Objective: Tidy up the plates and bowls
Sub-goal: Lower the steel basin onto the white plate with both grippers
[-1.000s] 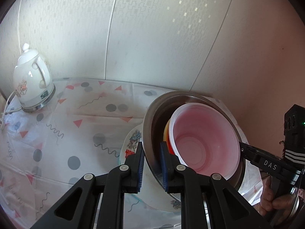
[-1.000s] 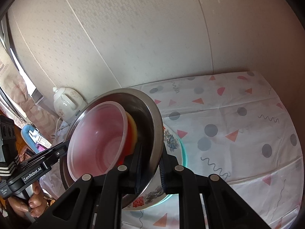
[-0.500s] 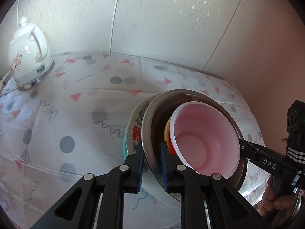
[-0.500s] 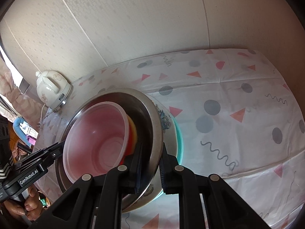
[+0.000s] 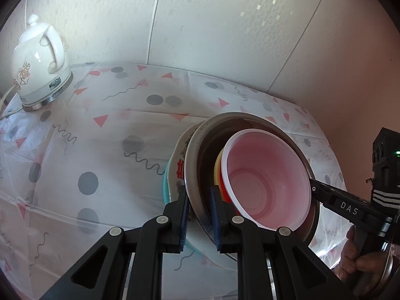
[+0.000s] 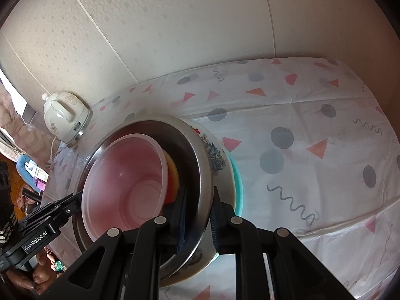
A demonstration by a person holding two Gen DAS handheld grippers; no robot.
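A nested stack hangs between both grippers: a steel bowl [image 5: 197, 155] [image 6: 202, 165] holding a yellow and red bowl [image 5: 218, 172] and a pink plastic bowl [image 5: 267, 175] [image 6: 125, 180]. Under it sit a white patterned dish [image 5: 176, 165] [image 6: 215, 155] and a teal plate [image 5: 165, 187] [image 6: 237, 175]. My left gripper [image 5: 198, 197] is shut on the steel bowl's rim at its left side. My right gripper [image 6: 197, 200] is shut on the opposite rim. The stack is tilted, just above the patterned tablecloth [image 5: 100, 150].
A white ceramic electric kettle [image 5: 40, 60] [image 6: 65, 117] stands at the table's far left corner by the wall, with its cord trailing off the edge. The table's right side [image 6: 312, 137] borders a wall.
Both grippers have carried the bowl stack lower toward the table; more tabletop shows and the kettle appears higher in both views. The grips are unchanged.
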